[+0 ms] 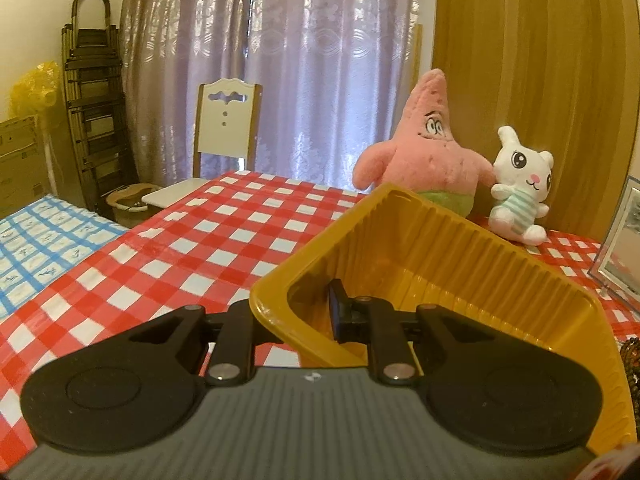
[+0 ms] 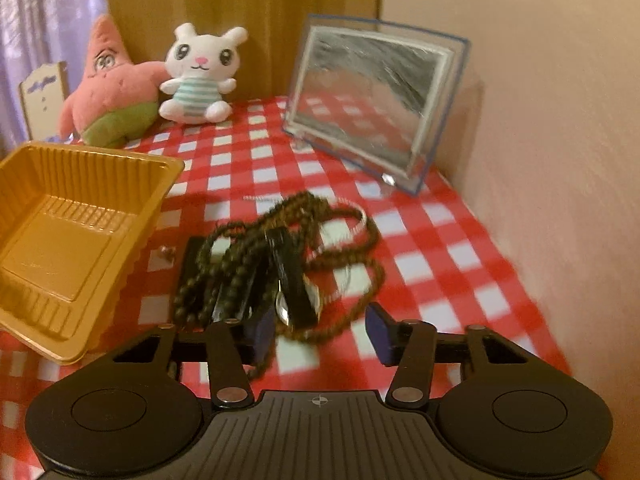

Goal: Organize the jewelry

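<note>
A yellow plastic tray (image 1: 460, 264) is tilted up off the red checked tablecloth; my left gripper (image 1: 296, 316) is shut on its near rim, one finger inside and one outside. In the right wrist view the tray (image 2: 60, 240) is at the left, empty. A pile of jewelry lies in the middle: dark beaded necklaces (image 2: 320, 232), a black-strapped watch (image 2: 292, 280) and a thin silver bracelet (image 2: 360, 216). A small earring (image 2: 167, 251) lies beside the tray. My right gripper (image 2: 320, 328) is open and empty just short of the pile.
A pink starfish plush (image 2: 112, 96) and a white bunny plush (image 2: 200, 76) sit at the back. A clear picture frame (image 2: 372, 108) stands at the back right by the wall. A chair (image 1: 226, 128) and a blue checked table (image 1: 44, 240) lie beyond the left edge.
</note>
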Motion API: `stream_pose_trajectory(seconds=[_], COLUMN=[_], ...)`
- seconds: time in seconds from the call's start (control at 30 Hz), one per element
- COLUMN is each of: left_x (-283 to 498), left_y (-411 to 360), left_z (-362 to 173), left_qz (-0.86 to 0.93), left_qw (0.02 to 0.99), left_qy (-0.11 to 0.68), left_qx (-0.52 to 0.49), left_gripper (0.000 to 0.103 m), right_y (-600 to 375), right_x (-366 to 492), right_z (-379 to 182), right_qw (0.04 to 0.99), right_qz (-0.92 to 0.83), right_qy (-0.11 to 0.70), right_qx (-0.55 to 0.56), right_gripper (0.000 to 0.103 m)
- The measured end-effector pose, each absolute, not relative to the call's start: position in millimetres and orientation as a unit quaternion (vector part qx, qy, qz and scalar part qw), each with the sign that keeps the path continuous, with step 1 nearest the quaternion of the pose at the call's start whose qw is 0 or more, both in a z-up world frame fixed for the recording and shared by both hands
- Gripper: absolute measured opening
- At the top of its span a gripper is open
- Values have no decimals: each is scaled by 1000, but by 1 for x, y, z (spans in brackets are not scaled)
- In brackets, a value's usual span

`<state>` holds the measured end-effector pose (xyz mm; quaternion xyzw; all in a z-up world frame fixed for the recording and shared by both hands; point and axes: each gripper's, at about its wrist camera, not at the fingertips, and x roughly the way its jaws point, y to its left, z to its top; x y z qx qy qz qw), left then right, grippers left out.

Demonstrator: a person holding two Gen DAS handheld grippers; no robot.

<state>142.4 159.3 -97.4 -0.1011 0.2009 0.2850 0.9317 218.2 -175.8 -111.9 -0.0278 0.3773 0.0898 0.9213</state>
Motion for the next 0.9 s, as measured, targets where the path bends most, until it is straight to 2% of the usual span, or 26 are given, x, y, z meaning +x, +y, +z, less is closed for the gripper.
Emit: stream_pose_trajectory(seconds=[0.17,0.27,0.3,0.63,0.9], left_x=[142,142,142,143,142], left_y=[154,152,152,146,143], left_z=[-95,-93,-93,-88,-86], left_qz=[289,290,290,293,296], left_qw=[932,931,931,931,929], left_qy=[200,201,202,205,209], left_qx=[-93,-89,-87,-76,-72], left_gripper=[17,17,17,17,17], right_y=[-165,-161,-161,-163,-113], right_x=[239,247,249,247,238], right_z=[-120,-127,-129,-87,-57], right_qw=[920,912,910,920,900], right_qz=[117,127,133,172,279], right_qy=[370,383,387,352,332], right_qx=[-56,-69,-68,-19,37], right_gripper=[39,23,15,14,14])
